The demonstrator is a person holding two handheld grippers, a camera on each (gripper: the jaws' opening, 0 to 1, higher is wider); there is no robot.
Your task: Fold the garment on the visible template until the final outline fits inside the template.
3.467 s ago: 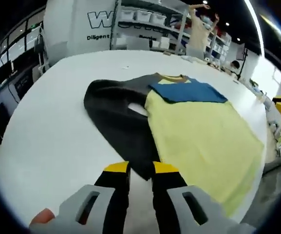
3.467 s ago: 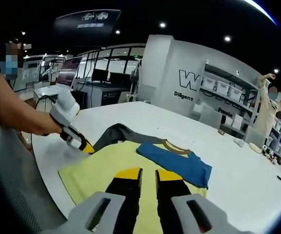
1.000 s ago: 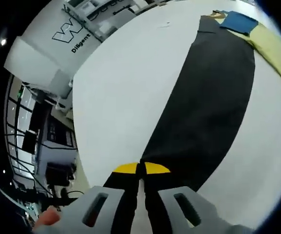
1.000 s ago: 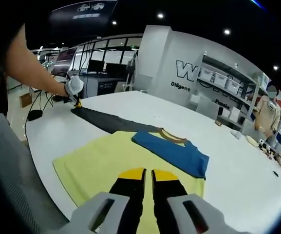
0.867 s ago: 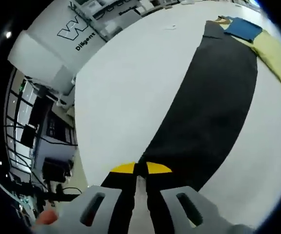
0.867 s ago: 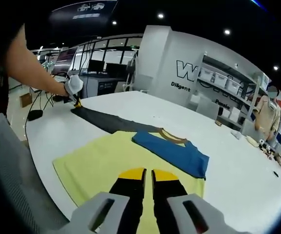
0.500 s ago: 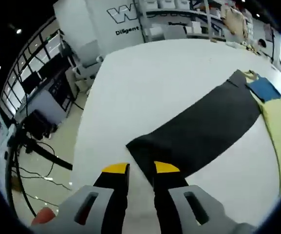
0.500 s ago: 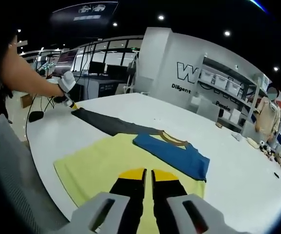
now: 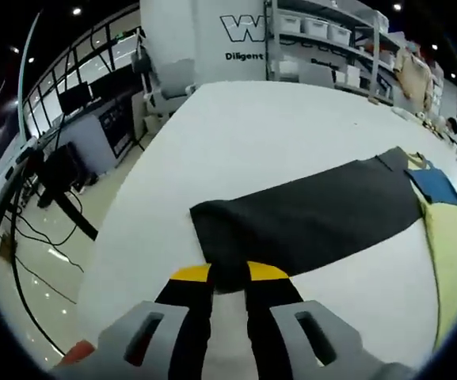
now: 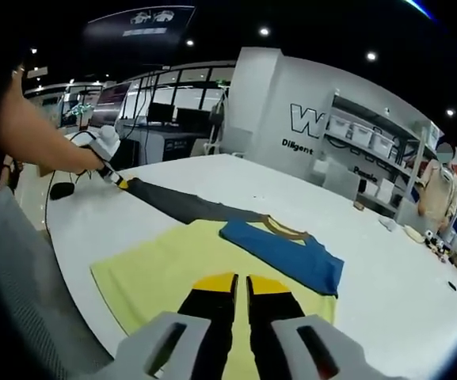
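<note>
The shirt (image 10: 212, 257) lies flat on the white table (image 10: 386, 293), yellow body toward you, with a blue sleeve (image 10: 283, 253) folded across its upper part below the tan collar (image 10: 283, 228). Its dark grey sleeve (image 9: 307, 218) is stretched straight out to one side, away from the body, flat on the tabletop.

In the left gripper view your left gripper (image 9: 228, 273) sits at the cuff end of that grey sleeve. The yellow-tipped jaws stand a little apart, and the cloth edge lies right at the tips — you cannot tell whether any of it is between them. Seen in the right gripper view, that same gripper is small at the far end of the sleeve, at the table's edge, with your bare forearm (image 10: 34, 150) reaching out to it.

Your right gripper (image 10: 234, 281) hangs over the near part of the yellow body, jaws nearly together with a thin gap, holding nothing.

Beyond the table stand a white wall with dark lettering (image 10: 311, 131) and shelves of bins (image 10: 363, 142).
</note>
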